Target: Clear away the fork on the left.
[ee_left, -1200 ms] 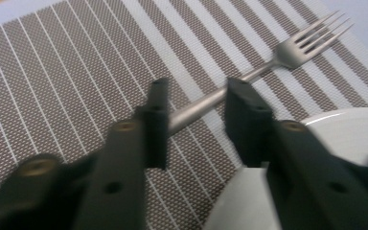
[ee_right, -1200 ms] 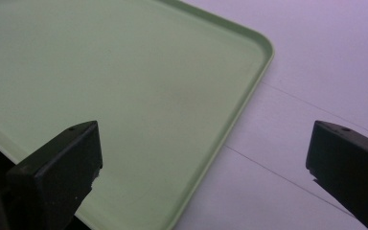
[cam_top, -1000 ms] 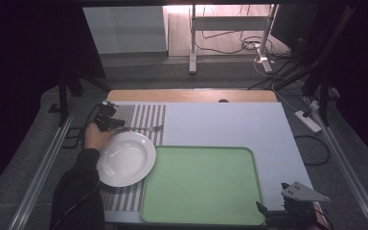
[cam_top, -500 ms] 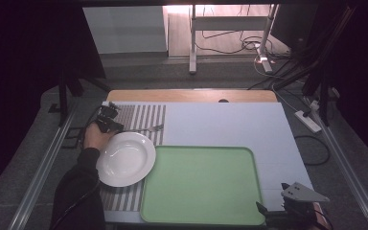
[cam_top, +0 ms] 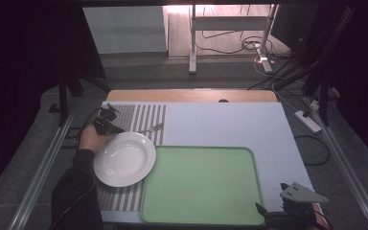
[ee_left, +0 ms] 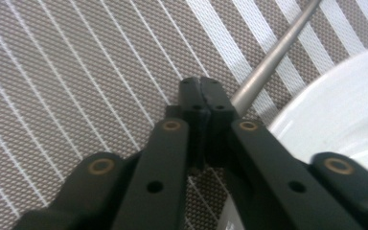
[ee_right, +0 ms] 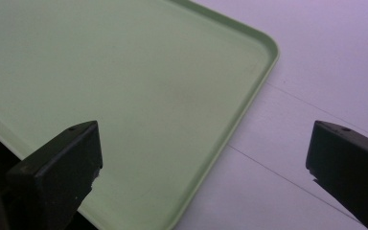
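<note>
Jaws of my left gripper [ee_left: 200,91] are pressed together tip to tip, low over the striped mat [ee_left: 76,86]; whether they pinch the fork [ee_left: 273,55] I cannot tell, since its grey handle runs out from just behind my right-hand tip and slants up toward the top edge of the left gripper view; the plate [ee_left: 345,120] crowds in at the right of that view, its white rim just beside the handle and close to my jaw; to the left lies open mat with nothing on it.

From the high view, my left gripper [cam_top: 106,122] sits at the mat's [cam_top: 143,115] far left part, just beyond the plate's [cam_top: 123,159] far rim; the fork [cam_top: 149,129] lies on the stripes between the plate and the mat's far edge, its head pointing right toward the bare worktop [cam_top: 230,122]; the plate's right rim touches or overlaps the tray's [cam_top: 201,184] left edge.

My right gripper [cam_top: 287,211] waits at the near right corner of the worktop, jaws wide apart and holding nothing; between them I see the tray's [ee_right: 124,96] rounded corner and raised lip, and pale worktop [ee_right: 316,62] beyond it, free of anything.
</note>
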